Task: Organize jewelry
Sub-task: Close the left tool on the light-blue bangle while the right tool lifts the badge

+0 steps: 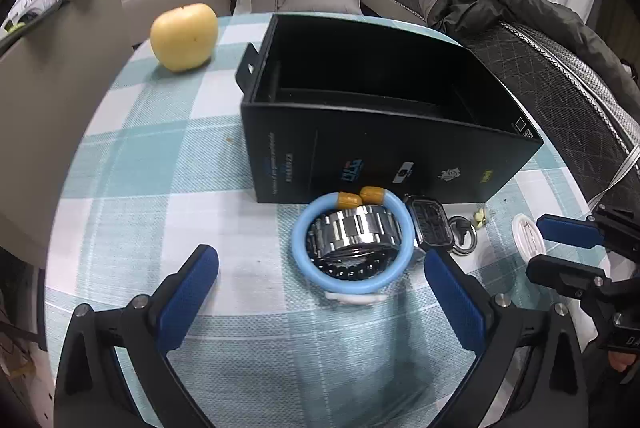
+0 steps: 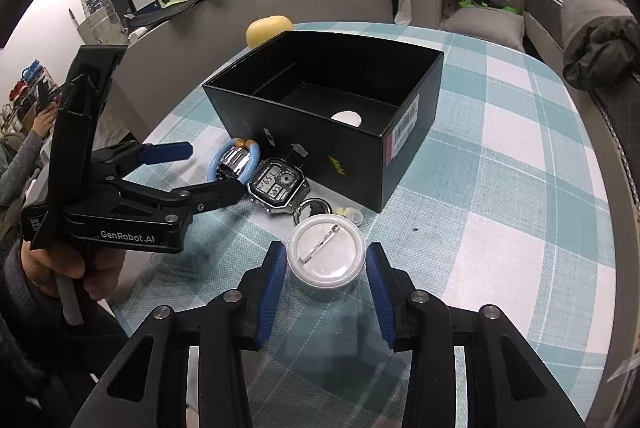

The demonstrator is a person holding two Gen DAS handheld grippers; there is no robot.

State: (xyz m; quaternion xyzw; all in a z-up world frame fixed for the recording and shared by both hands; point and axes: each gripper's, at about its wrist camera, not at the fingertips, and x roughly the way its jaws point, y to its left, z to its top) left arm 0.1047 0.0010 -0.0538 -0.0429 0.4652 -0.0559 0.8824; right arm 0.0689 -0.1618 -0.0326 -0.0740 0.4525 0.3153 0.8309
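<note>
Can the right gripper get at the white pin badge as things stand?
Probably yes. The right gripper is open, its fingers flanking the white pin badge on the table, with nothing between them.

black box (image 2: 344, 131) | light-blue bangle (image 1: 352, 242) | silver watch (image 2: 276, 185) | teal-white checked tablecloth (image 2: 500, 187) | yellow apple (image 1: 184, 35)

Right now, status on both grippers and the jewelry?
Left gripper open around bangle and watch. Right gripper open, straddling badge. Box open, path clear.
</note>
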